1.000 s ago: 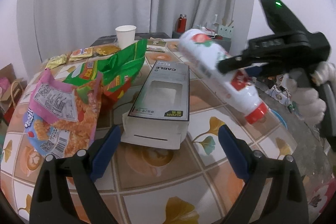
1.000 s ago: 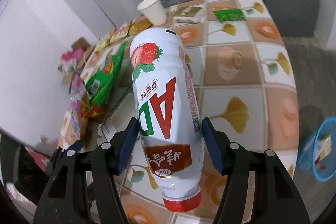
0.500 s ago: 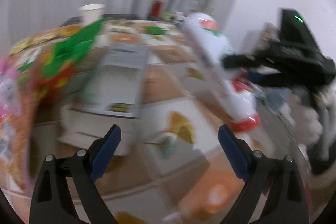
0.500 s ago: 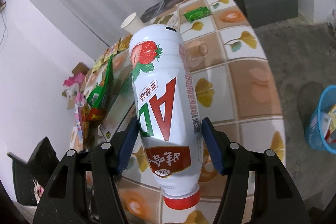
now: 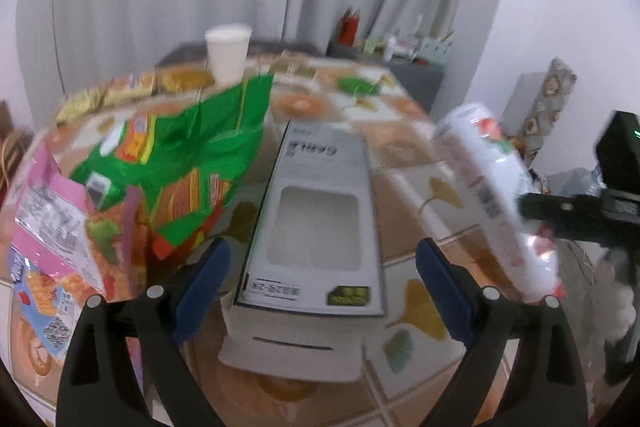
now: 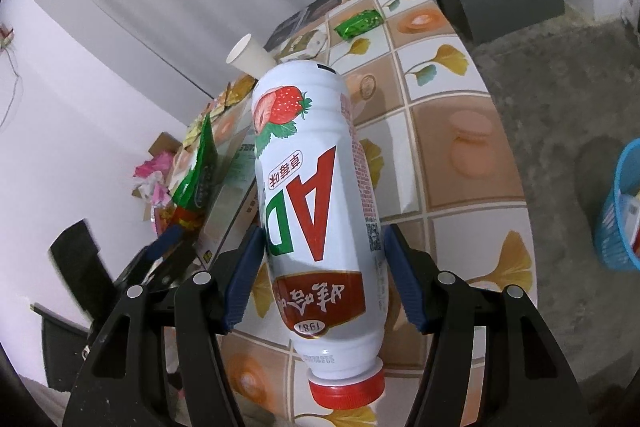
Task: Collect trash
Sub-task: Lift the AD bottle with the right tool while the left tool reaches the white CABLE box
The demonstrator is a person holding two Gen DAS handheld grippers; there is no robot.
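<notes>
Above the tiled table [image 6: 476,187], right gripper [image 6: 324,259] clamps the white strawberry-drink bottle [image 6: 316,203] (red cap toward the camera), clear of the tabletop. Left gripper [image 5: 320,291] jaws spread wide, empty, over the grey cable box [image 5: 316,227]; blue bin [image 6: 620,211] on the floor

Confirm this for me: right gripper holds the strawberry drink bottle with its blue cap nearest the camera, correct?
Not quite. The right gripper does hold the strawberry drink bottle cap-end nearest the camera, but the cap is red, as the right wrist view shows.
</notes>
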